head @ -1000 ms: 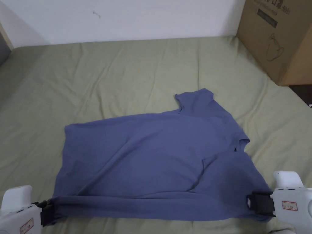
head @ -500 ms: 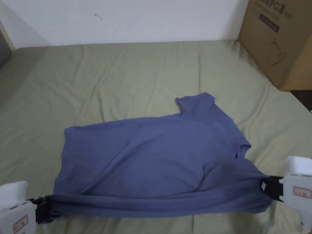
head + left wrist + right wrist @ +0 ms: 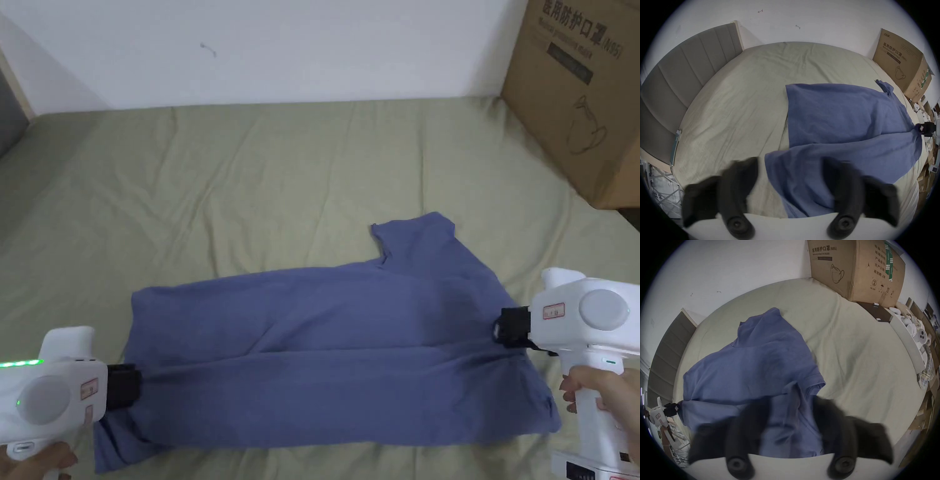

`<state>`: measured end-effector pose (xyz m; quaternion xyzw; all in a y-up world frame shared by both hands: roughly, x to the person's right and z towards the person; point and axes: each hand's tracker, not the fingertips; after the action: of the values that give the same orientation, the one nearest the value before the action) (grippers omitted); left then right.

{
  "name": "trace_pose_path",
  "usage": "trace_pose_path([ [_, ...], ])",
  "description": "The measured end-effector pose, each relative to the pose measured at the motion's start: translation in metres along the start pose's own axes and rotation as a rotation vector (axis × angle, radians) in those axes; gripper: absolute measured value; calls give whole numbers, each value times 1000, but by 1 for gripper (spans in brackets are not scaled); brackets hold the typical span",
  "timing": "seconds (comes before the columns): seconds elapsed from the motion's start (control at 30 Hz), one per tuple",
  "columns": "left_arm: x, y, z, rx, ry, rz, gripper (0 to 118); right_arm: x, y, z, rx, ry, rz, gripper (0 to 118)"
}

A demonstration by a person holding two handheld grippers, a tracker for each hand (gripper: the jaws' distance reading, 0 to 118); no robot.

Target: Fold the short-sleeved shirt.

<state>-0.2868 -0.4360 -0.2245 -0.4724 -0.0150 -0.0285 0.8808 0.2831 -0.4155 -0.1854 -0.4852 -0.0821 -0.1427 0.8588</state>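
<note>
1. The blue shirt [image 3: 331, 350] lies across the green bed sheet [image 3: 250, 175], its near long edge lifted over the body
2. My left gripper [image 3: 790, 183] and right gripper [image 3: 791, 421] both have jaws spread wide, with cloth draped loosely between them
3. It's soft, light, floppy stuff, so I'd grab seams or hem corners, since a flat middle just bunches up

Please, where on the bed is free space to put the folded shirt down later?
The green sheet is bare between the shirt and the wall, and left toward the headboard. It is crowded near the cardboard box and along the near edge, where both grippers work.
</note>
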Motion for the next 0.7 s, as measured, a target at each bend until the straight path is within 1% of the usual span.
trace_pose_path([
  [0.07,-5,-4,12,26,-26,23,105,3,-5,13,40,44,16,87],
  [0.17,-12,-13,36,37,-32,46,103,1,-15,40,92,-18,95,87],
  [0.2,-13,-18,46,46,-45,60,102,0,-21,48,99,-17,116,87],
  [0.23,-14,-26,57,75,-70,84,95,1,-28,56,108,-3,135,86],
  [0.27,-15,-35,68,94,-96,102,70,0,-36,64,110,13,139,84],
  [0.3,-23,-41,68,92,-90,103,42,-1,-45,70,111,17,147,78],
  [0.33,-21,-52,74,90,-87,104,14,-3,-55,76,113,19,151,60],
  [0.37,-17,-63,79,90,-68,103,3,-5,-66,80,118,20,156,21],
  [0.4,-14,-76,85,104,-48,114,0,-8,-76,82,119,9,162,5],
  [0.43,-14,-85,88,95,-49,129,0,-8,-88,83,109,4,158,5],
  [0.47,-14,-94,89,78,-67,160,0,-8,-98,83,63,47,164,5],
  [0.53,-17,-105,85,69,-110,209,0,-10,-113,78,43,55,159,5],
  [0.57,-19,-105,79,60,-101,203,0,-11,-119,76,40,50,164,5],
  [0.6,-19,-106,75,59,-92,203,4,-11,-122,73,26,42,162,5],
  [0.63,-20,-104,71,54,-80,201,22,-11,-127,70,15,42,160,5],
  [0.67,-20,-100,67,54,-74,195,58,-10,-129,69,9,44,150,5],
  [0.7,-20,-96,62,60,-79,198,82,-9,-130,68,1,50,137,5],
])
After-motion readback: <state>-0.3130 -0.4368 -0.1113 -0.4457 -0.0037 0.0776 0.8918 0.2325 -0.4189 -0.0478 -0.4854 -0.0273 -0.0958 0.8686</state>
